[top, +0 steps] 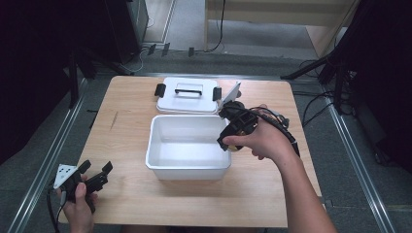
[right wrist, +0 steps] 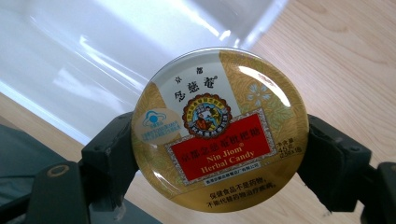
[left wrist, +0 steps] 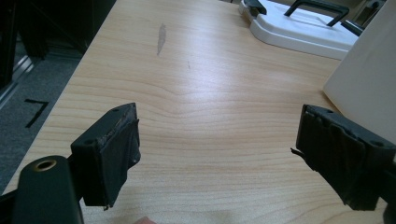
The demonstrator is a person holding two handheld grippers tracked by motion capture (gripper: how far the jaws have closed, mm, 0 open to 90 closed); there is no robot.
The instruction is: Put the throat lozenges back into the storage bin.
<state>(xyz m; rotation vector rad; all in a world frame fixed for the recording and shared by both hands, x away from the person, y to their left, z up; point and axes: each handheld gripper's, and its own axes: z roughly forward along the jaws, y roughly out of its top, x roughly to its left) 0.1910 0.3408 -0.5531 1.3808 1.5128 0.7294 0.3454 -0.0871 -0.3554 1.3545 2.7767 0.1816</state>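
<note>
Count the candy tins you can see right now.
1. The round Nin Jiom herbal candy tin sits clamped in the right gripper at the white bin's right wall. Others may be hidden.

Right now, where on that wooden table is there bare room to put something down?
Bare wood lies left of the white plastic bin, up to the table's left edge, and along the near edge. The bin's floor is bare too. It is crowded behind, around the white handled lid, and where the right gripper holds the round candy tin.

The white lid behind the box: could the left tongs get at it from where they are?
Probably yes. The left tongs stand open and empty at the table's near corner, and bare tabletop leads past the white box to the lid.
</note>
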